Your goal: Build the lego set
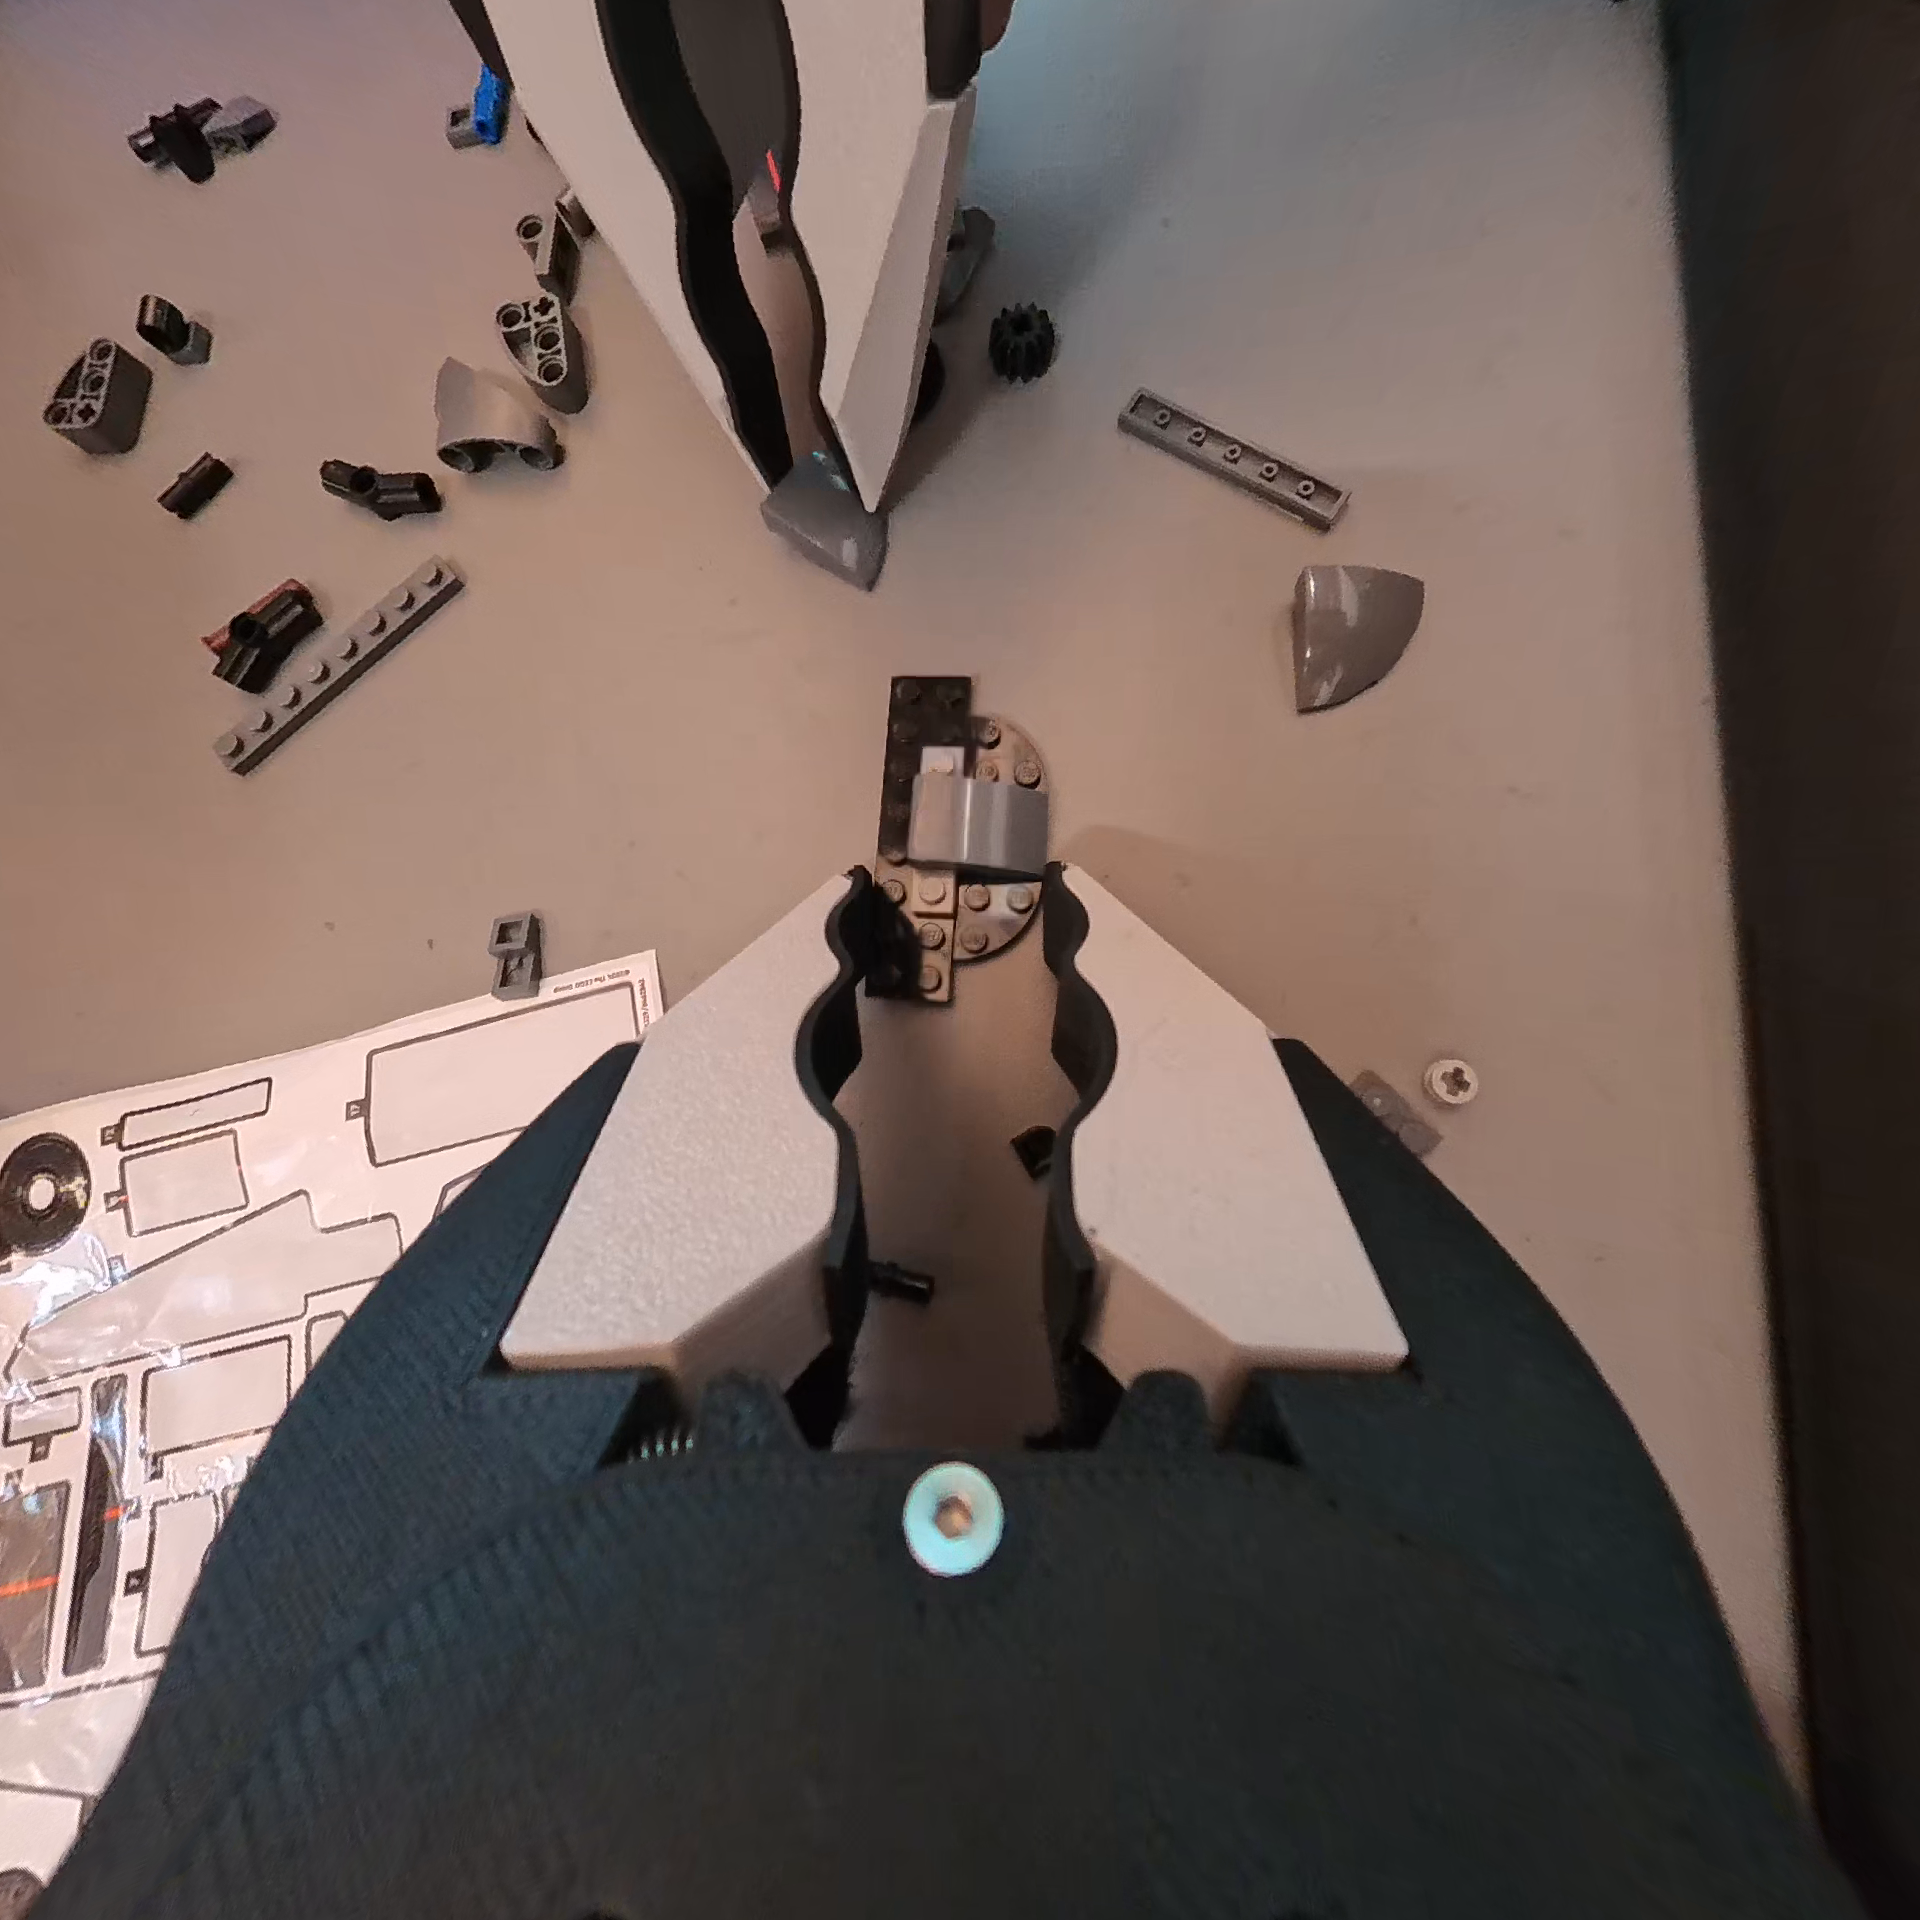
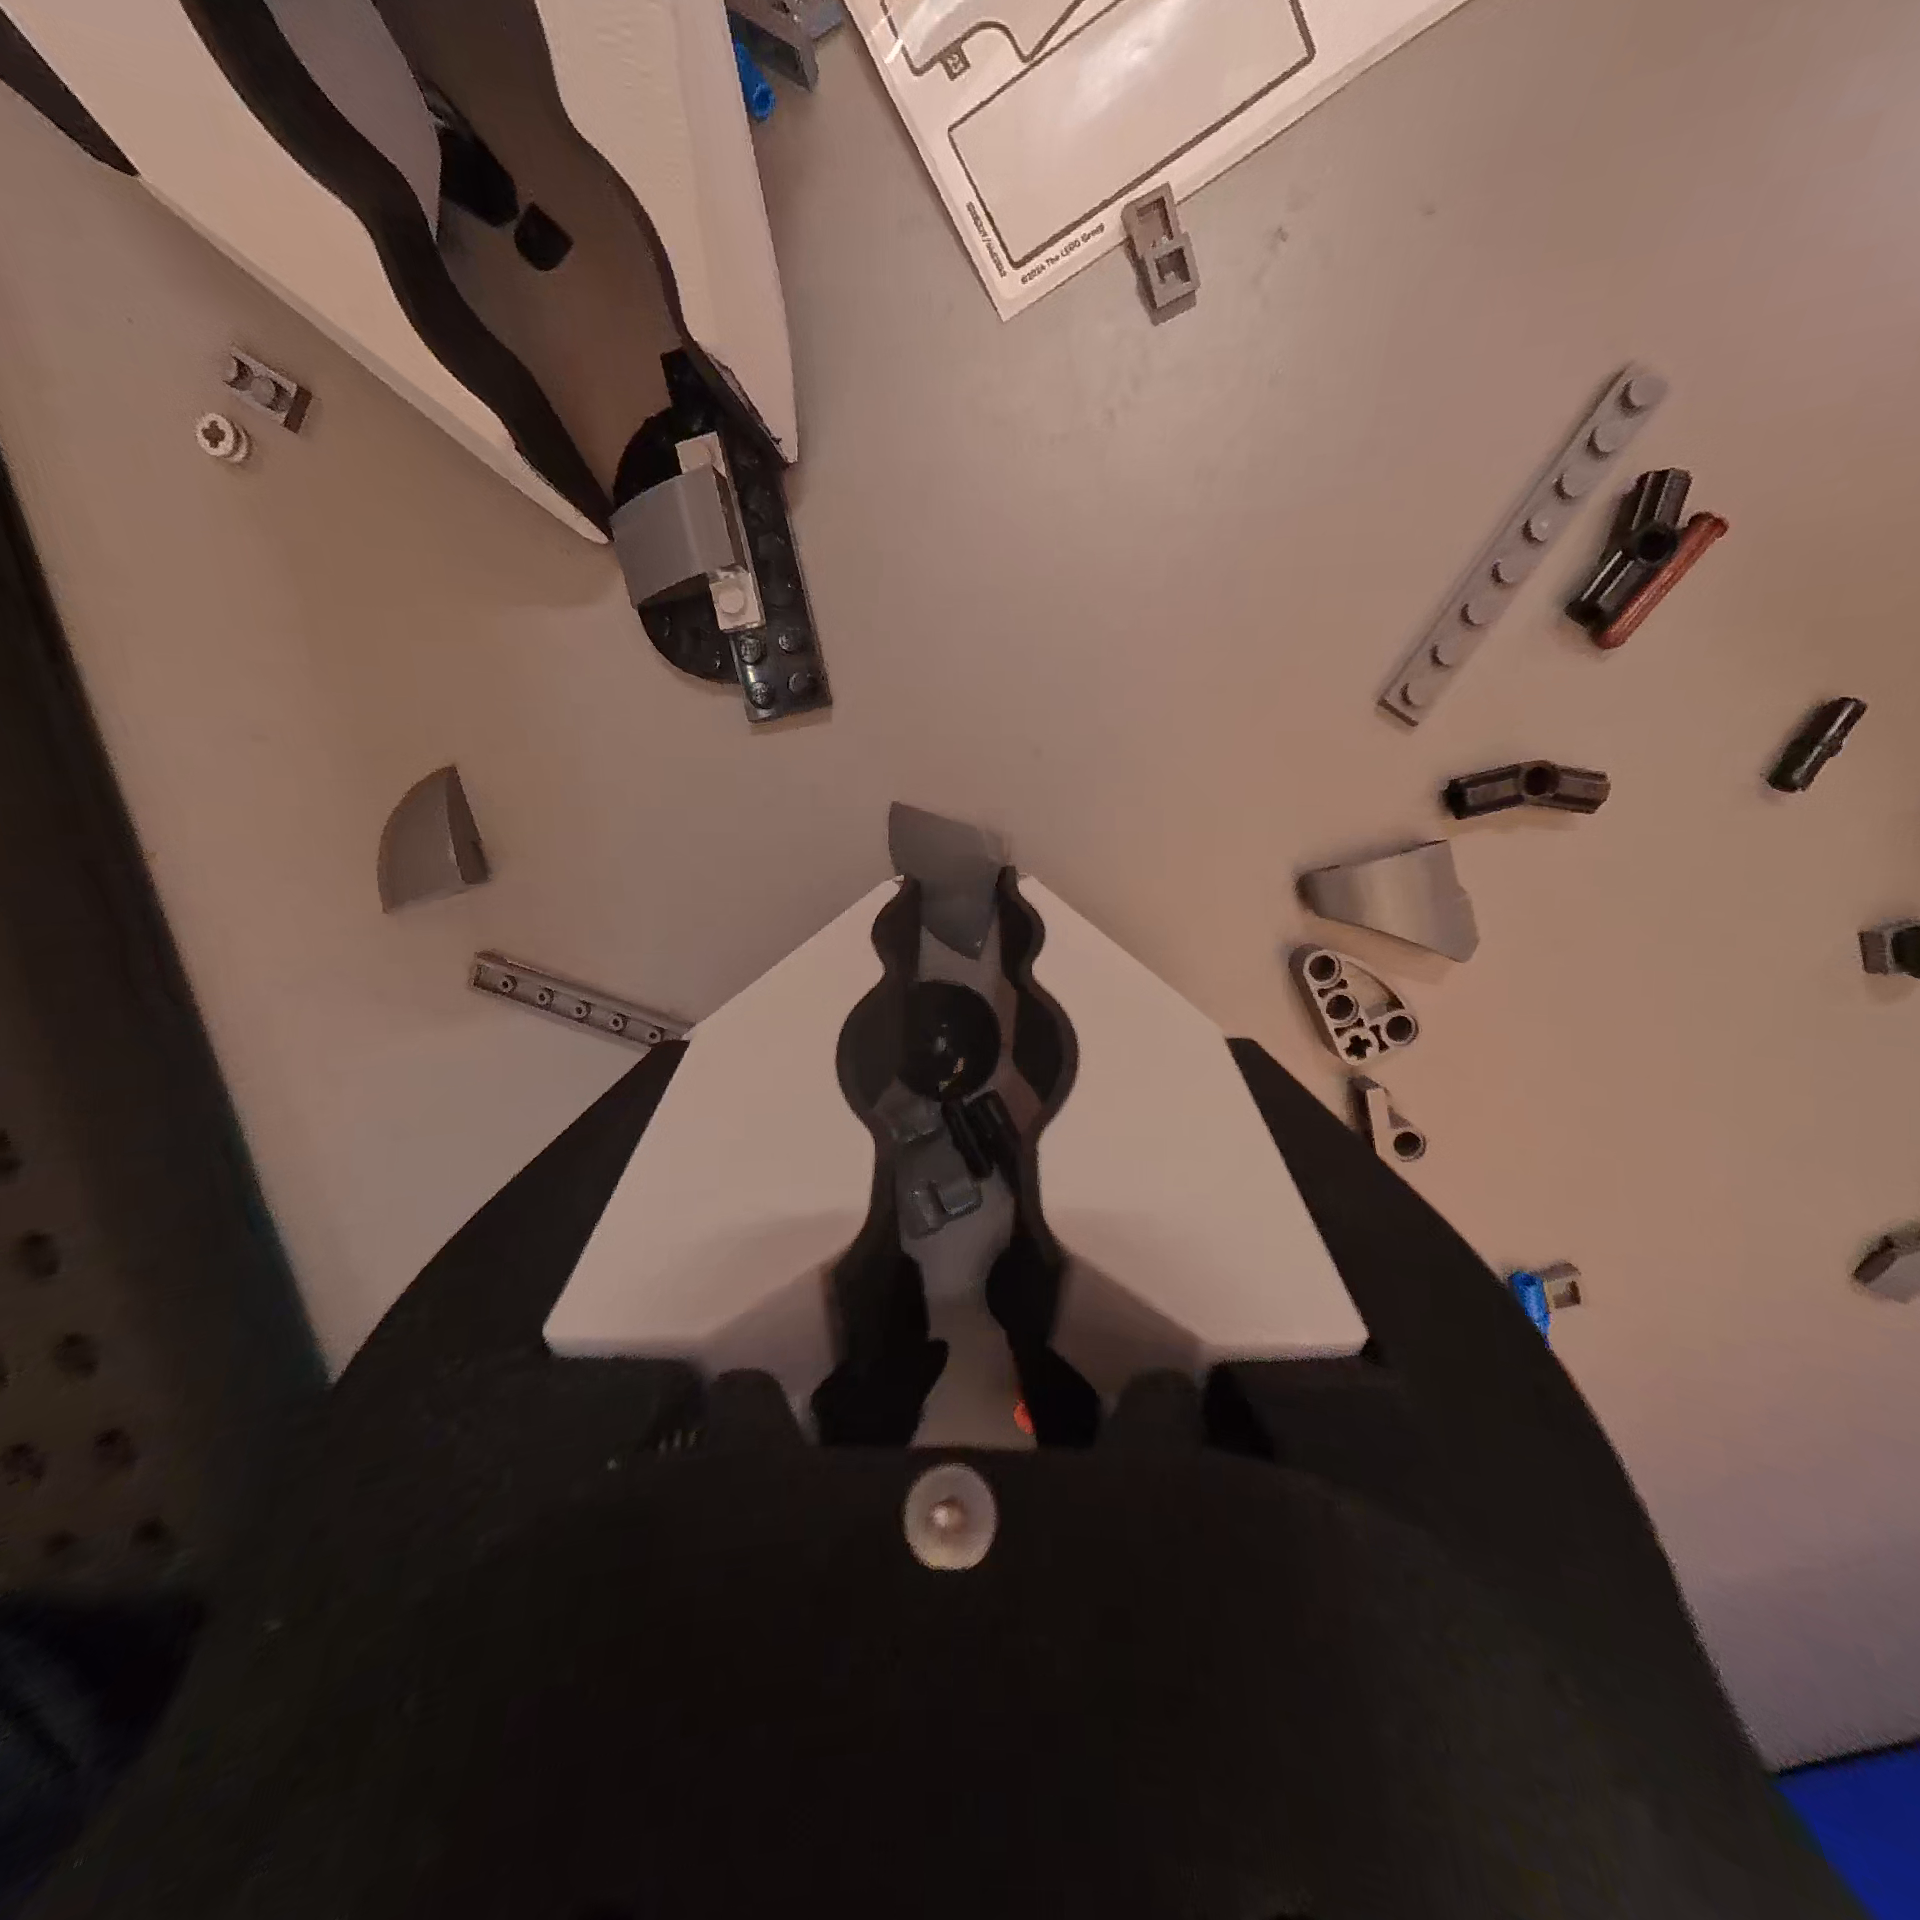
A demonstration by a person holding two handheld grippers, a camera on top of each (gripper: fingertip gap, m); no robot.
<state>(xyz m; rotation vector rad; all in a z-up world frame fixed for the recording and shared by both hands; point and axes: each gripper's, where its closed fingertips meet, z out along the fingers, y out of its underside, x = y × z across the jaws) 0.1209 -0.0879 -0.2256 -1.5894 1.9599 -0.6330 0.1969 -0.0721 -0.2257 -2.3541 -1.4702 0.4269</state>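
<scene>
My left gripper point(image 1: 956, 883) is shut on a small black plate assembly point(image 1: 935, 717) that rests on the table, with a round black plate and a light grey curved slope point(image 1: 977, 816) on top. The assembly point(image 2: 774, 665) and left gripper point(image 2: 699, 497) also show at the upper left of the right wrist view. My right gripper point(image 2: 956, 878) is shut on a dark grey quarter-dome piece point(image 2: 935, 842) and holds it a short way from the assembly. The right gripper point(image 1: 826, 499) and this piece point(image 1: 831, 540) show in the left wrist view beyond the assembly.
A second quarter-dome piece point(image 1: 1351, 634) and an upturned grey plate point(image 1: 1231, 457) lie by the dark table edge point(image 1: 1818, 727). A long grey plate point(image 1: 338, 665), several loose black and grey parts point(image 1: 99, 395), a black gear point(image 1: 1023, 343) and a sticker sheet point(image 1: 208, 1195) lie around. The left gripper's tips are roughly 9 cm from the right gripper's. The black gear point(image 1: 1023, 343) is closer to my right gripper, around 5 cm from its tips; the left tips are 11 cm off.
</scene>
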